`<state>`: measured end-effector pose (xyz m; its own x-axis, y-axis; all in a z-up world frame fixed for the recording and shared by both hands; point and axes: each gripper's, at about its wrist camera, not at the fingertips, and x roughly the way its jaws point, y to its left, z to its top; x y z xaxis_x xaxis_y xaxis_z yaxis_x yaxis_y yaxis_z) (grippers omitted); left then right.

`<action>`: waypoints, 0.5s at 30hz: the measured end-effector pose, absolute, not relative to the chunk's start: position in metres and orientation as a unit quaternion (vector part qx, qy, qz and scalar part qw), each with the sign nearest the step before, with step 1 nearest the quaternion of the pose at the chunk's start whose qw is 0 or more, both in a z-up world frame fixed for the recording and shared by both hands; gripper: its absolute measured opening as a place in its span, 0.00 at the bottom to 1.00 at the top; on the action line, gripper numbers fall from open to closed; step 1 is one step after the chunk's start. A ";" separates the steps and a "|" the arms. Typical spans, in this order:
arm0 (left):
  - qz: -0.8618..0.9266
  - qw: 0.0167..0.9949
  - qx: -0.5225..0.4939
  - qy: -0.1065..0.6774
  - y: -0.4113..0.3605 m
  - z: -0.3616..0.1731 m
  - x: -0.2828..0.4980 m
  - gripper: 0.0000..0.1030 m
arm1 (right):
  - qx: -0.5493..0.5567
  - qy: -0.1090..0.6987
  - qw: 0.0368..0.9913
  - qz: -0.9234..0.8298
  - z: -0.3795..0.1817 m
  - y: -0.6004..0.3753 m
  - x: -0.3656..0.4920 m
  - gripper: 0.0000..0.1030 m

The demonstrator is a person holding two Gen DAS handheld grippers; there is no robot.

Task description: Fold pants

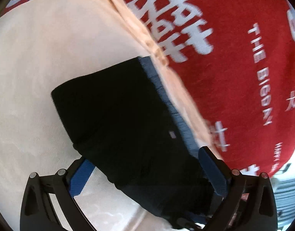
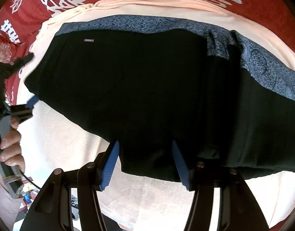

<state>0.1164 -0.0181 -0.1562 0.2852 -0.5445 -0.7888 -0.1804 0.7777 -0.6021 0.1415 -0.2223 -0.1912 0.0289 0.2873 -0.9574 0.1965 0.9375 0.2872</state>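
The black pants with a blue patterned waistband lie folded on a cream towel. My left gripper is open, its blue pads either side of the near end of the pants, which pass between the jaws. In the right wrist view the pants fill the middle, waistband at the far edge. My right gripper is open, its blue pads standing at the near edge of the pants with the cloth between them. The left gripper shows at the pants' left end, held by a hand.
A red cloth with white characters covers the surface beyond the towel; it also shows in the right wrist view. The towel's rumpled peach edge runs along the waistband. Clutter lies past the table's edge at lower left.
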 end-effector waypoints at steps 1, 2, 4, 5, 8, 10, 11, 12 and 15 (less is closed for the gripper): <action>-0.114 0.737 -0.307 0.591 -0.017 -0.162 0.117 0.99 | 0.176 0.695 0.696 0.033 -0.192 -0.223 0.142 0.60; -0.102 0.736 -0.305 0.596 -0.016 -0.168 0.118 0.96 | 0.175 0.695 0.697 0.034 -0.192 -0.223 0.141 0.60; -0.078 0.751 -0.281 0.593 -0.019 -0.164 0.118 0.82 | 0.172 0.695 0.698 0.034 -0.192 -0.222 0.140 0.60; -0.070 0.756 -0.262 0.596 -0.022 -0.162 0.118 0.70 | 0.168 0.695 0.698 0.036 -0.192 -0.221 0.140 0.60; -0.053 0.774 -0.182 0.604 -0.031 -0.157 0.119 0.43 | 0.162 0.697 0.697 0.042 -0.185 -0.221 0.141 0.60; -0.055 0.789 -0.139 0.596 -0.040 -0.150 0.117 0.38 | 0.160 0.693 0.701 0.051 -0.175 -0.223 0.143 0.60; -0.057 0.800 -0.106 0.588 -0.048 -0.145 0.115 0.38 | 0.160 0.690 0.704 0.053 -0.170 -0.225 0.145 0.60; -0.062 0.821 -0.038 0.567 -0.064 -0.136 0.109 0.37 | 0.161 0.684 0.709 0.055 -0.161 -0.228 0.148 0.60; -0.078 0.851 0.104 0.509 -0.100 -0.123 0.088 0.36 | 0.175 0.663 0.726 0.055 -0.135 -0.243 0.162 0.60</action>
